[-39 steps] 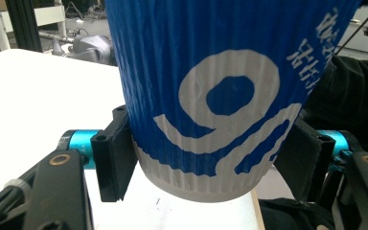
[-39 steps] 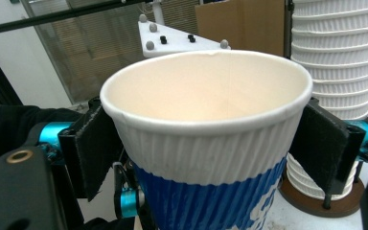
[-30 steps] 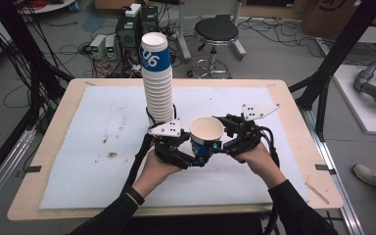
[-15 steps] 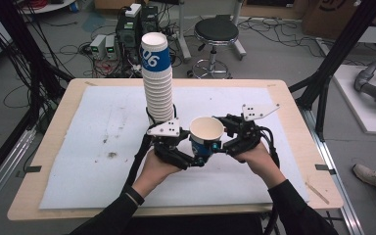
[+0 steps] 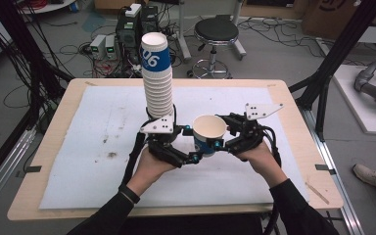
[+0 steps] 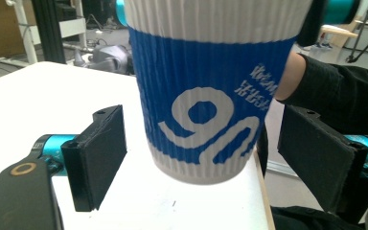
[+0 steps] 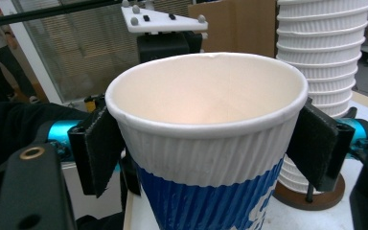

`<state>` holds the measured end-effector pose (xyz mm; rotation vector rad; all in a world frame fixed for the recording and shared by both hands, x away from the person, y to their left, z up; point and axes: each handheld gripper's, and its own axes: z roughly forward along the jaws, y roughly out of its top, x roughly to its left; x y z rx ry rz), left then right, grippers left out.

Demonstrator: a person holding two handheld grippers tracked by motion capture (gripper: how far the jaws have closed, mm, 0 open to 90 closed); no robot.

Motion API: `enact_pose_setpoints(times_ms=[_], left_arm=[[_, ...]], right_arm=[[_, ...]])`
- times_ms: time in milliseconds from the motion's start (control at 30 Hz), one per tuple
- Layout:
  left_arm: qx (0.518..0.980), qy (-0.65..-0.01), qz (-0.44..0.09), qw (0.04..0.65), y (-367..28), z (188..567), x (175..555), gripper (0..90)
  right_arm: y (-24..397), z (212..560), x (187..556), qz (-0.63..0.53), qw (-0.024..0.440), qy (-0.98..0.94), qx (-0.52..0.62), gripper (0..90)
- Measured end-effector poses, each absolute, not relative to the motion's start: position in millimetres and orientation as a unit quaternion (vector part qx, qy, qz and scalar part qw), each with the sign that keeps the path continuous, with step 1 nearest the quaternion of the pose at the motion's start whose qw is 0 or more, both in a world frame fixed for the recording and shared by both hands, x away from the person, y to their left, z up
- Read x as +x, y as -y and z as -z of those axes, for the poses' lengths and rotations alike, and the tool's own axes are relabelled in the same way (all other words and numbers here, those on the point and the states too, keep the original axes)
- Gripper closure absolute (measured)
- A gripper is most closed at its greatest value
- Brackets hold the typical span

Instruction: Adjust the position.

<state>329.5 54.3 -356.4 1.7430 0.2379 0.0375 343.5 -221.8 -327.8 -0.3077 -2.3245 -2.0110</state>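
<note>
With your right gripper (image 5: pixel 221 138) clamped just under the rim of the paper cup (image 5: pixel 209 133), right beside the tall cup stack (image 5: pixel 157 78), back your left gripper (image 5: pixel 190 153), jaws just opened and clear, straight away

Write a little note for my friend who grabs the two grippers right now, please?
Right gripper: shut on the single blue-and-white ribbed paper cup, pads pressing just under its rim, holding it upright off the white table mat.
Left gripper: jaws have just been opening; the cup's base sits between them, but the pads stand apart from it.
The tall stack of matching paper cups stands on the mat just behind the left gripper.
Done: one cup is separate from the stack.
Left: probably draw the left gripper away and set the cup down.
</note>
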Motion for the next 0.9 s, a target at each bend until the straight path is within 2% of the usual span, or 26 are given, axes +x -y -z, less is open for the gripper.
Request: enact_pose_setpoints(times_ms=[467,900], left_arm=[[0.774,-0.132,-0.081,0.614,-109,338,325,16.9],[0.756,-0.178,-0.132,0.617,-161,339,322,16.9]], right_arm=[[243,324,344,0.653,-0.01,0.749,-0.114,20.9],[265,325,342,0.645,-0.04,0.751,-0.137,20.9]])
